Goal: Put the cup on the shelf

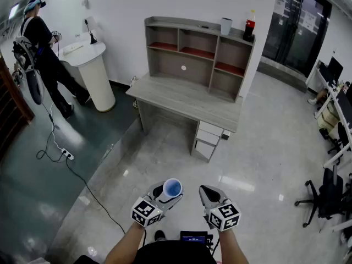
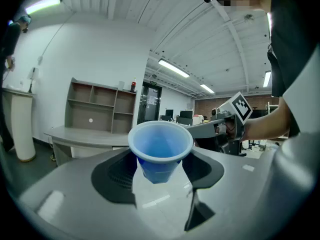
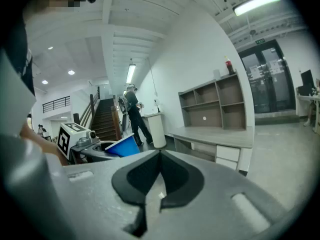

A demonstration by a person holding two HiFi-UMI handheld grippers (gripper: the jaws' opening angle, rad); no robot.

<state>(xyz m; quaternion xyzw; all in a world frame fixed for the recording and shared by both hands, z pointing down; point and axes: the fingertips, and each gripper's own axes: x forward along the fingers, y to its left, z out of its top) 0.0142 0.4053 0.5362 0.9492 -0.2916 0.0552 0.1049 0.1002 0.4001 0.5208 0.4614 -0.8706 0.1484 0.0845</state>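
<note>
The left gripper [image 2: 160, 170] clamps a blue plastic cup [image 2: 160, 149] upright, apparently for carrying to the distant grey wooden shelf [image 1: 192, 54], the right gripper [image 3: 159, 179] closed, empty and spare.

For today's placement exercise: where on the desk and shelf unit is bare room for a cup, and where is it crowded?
The grey wooden desktop before the grey shelf unit is bare; the unit's top is nearly bare left of the grey cup. Crowded: its right end, holding that cup and a dark bottle.
</note>
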